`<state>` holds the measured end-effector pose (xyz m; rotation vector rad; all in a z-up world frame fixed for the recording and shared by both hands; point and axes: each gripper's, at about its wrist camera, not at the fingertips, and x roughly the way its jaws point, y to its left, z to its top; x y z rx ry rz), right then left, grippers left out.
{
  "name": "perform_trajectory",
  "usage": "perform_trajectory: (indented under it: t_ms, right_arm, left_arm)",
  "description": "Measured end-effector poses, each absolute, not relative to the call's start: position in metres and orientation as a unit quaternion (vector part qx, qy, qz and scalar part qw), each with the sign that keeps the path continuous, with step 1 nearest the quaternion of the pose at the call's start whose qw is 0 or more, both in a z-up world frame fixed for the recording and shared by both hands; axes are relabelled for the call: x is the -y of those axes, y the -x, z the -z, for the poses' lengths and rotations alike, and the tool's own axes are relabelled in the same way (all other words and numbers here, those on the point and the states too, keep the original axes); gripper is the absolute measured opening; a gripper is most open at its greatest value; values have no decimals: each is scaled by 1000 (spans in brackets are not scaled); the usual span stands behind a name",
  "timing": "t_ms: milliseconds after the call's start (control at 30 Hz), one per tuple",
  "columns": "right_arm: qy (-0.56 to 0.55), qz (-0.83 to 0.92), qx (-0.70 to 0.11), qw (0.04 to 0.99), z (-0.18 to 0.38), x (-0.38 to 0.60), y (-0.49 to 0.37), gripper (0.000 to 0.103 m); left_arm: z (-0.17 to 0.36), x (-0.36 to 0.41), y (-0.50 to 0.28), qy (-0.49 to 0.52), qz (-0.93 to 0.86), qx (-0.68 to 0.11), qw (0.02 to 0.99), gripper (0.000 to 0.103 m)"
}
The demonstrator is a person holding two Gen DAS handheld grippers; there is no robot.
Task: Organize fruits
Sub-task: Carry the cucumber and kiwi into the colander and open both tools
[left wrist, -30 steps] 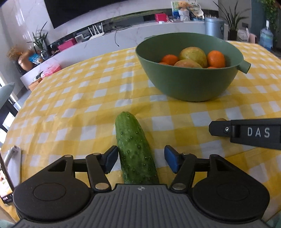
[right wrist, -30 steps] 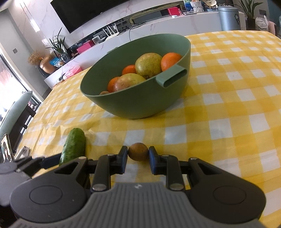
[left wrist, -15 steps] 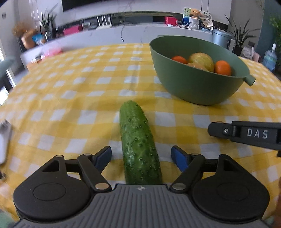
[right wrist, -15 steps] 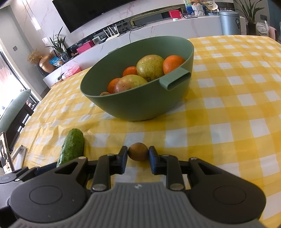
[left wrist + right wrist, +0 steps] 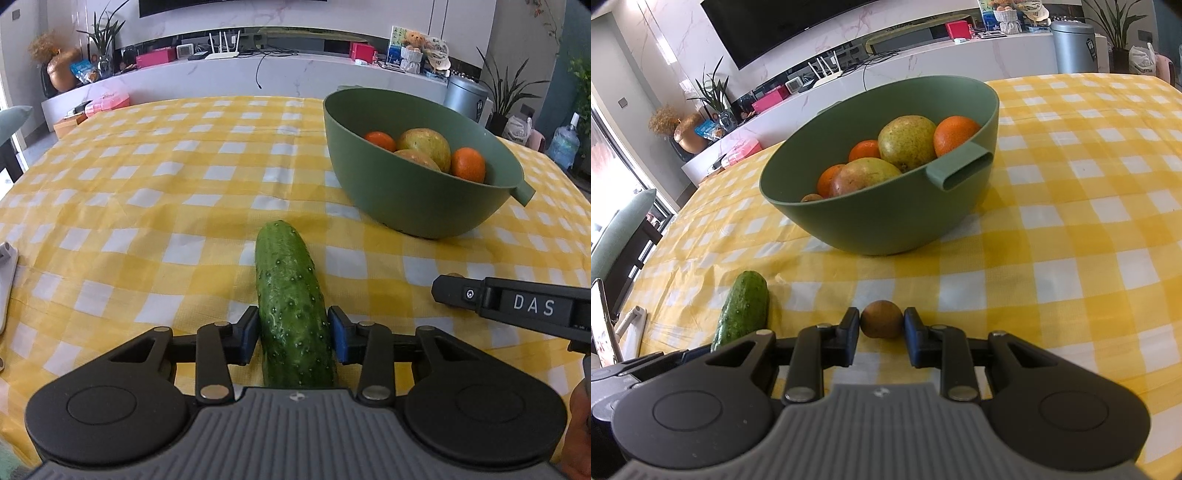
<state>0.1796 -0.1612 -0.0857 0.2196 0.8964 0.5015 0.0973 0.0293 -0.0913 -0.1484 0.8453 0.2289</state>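
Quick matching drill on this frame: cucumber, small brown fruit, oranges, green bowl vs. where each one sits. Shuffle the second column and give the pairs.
Things:
1. cucumber
2. small brown fruit
3. oranges
4. green bowl

Places:
A. inside the bowl
B. between the left claw fingers
C. standing on the checked tablecloth, beyond both claws
D. between the right claw fingers

Pairs: 1-B, 2-D, 3-A, 4-C

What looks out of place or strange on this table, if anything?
Nothing is spilled or damaged. The green bowl sits tilted on the tablecloth, rim lower toward the cucumber. The cucumber is a vegetable among fruits.
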Motion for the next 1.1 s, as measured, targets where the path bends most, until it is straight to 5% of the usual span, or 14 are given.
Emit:
perform_trajectory:
  t_ms: [367, 700, 1100]
  right_arm:
    - [-111, -245, -423, 865, 83, 162, -178, 22]
    - [-98, -284, -327, 896, 42, 168, -153, 22]
    - [-84, -270, -257, 924, 5, 173, -177, 22]
  left_arm:
    - [69, -30, -89, 75, -101, -358, 925, 43]
    - [19, -41, -96, 104, -55, -319, 940, 43]
    - [-19, -51, -191, 79, 83, -324, 939, 43]
